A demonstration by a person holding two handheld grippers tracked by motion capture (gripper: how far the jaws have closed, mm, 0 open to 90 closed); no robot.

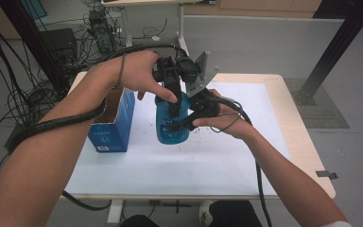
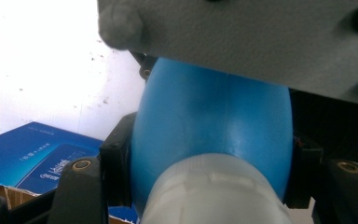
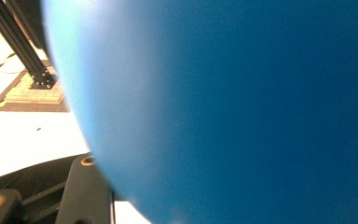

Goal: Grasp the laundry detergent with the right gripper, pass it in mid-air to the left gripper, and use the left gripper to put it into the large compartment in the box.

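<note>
Both forearms are bare, and there's just a sliver of white sleeve [image 1: 341,223] at the right elbow. The left gripper [image 1: 174,97] is black, jointed, brass-ringed screws on its jaws. A thick ribbed black cable [image 1: 71,119] drapes the left forearm. The right gripper [image 1: 189,120] carries a grey three-cornered plate [image 1: 199,72] dotted with holes, and a smooth black cable [image 1: 259,179] trails from it.

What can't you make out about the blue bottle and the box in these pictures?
- Blue bottle: top hidden by both hands and claws in the high view; in the right gripper view it sits too close, a blur.
- Bottle's pale neck: cut off by the bottom edge in the left gripper view.
- Blue box: print too small to read.
</note>
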